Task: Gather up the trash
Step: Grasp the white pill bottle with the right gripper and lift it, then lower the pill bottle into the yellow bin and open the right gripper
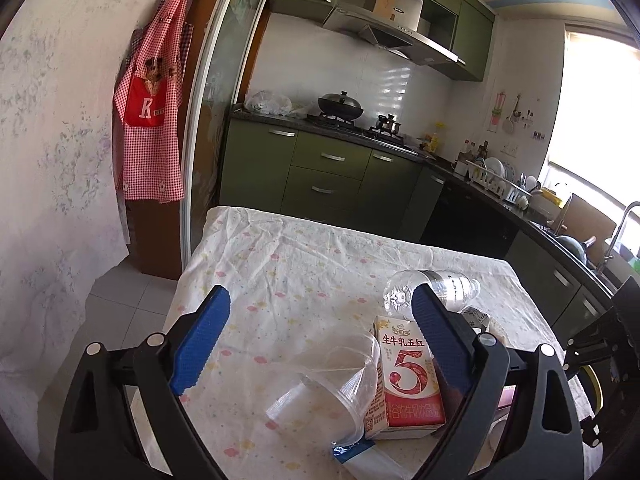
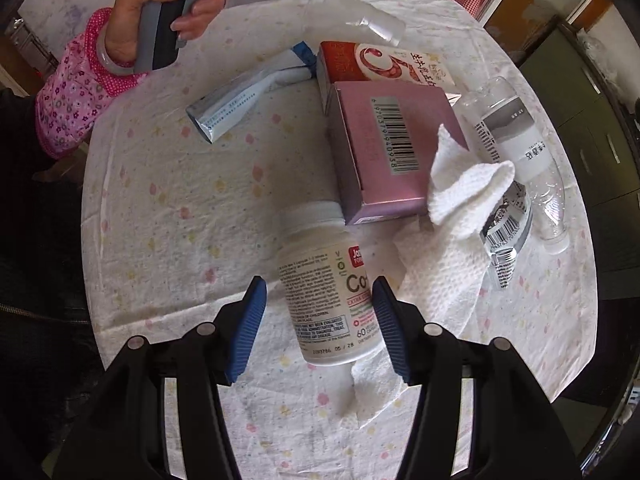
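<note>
Trash lies on a table with a floral cloth. My left gripper is open above a clear plastic cup and a red-and-white milk carton; a clear bottle lies beyond. My right gripper is open, its blue fingers on either side of a white pill bottle lying on its side, not touching it. Past it lie a pink box, a white paper towel, the clear bottle, the carton, the cup and a blue-white pouch.
A hand in a pink sleeve holds the left gripper's handle. Green kitchen cabinets with a stove and wok stand behind the table. A red checked apron hangs on the left wall. A sink counter runs along the right.
</note>
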{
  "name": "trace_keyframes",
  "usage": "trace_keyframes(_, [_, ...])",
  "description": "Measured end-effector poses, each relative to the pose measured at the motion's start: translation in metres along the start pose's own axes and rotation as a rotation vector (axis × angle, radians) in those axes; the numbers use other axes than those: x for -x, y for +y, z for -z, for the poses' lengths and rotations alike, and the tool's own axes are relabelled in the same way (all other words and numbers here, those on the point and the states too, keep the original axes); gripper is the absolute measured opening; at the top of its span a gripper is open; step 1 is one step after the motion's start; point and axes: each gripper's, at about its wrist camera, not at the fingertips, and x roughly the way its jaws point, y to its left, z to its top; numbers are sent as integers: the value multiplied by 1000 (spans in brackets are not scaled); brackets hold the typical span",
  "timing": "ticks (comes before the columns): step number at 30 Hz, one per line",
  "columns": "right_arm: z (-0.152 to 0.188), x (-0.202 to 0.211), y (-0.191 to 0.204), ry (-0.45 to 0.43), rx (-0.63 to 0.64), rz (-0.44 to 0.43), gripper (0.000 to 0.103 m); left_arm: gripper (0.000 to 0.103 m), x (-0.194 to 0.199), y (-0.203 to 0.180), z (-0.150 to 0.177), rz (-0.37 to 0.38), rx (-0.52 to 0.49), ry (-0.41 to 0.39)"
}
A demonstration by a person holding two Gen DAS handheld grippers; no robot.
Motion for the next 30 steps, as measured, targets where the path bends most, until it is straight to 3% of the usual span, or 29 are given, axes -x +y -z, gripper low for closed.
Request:
trace_keyframes(7, [-1, -21, -4, 39, -12, -39, 46, 91, 3, -16, 1, -27, -72, -7])
trace_keyframes(15, [18, -7, 3, -57, -97, -63, 45, 91, 4, -24, 2, -44, -105, -18])
trace_keyframes(20, [42, 25, 17, -133, -145, -23, 45, 91, 6, -20, 1, -48, -83, -21])
trace_keyframes(25, [95, 67, 9, -189, -303, 88, 45, 91, 7, -19, 1, -47, -76, -19])
trace_keyframes(30, [194, 90, -22, -145, -645, 284, 45, 91, 9, -20, 2, -46, -81, -31])
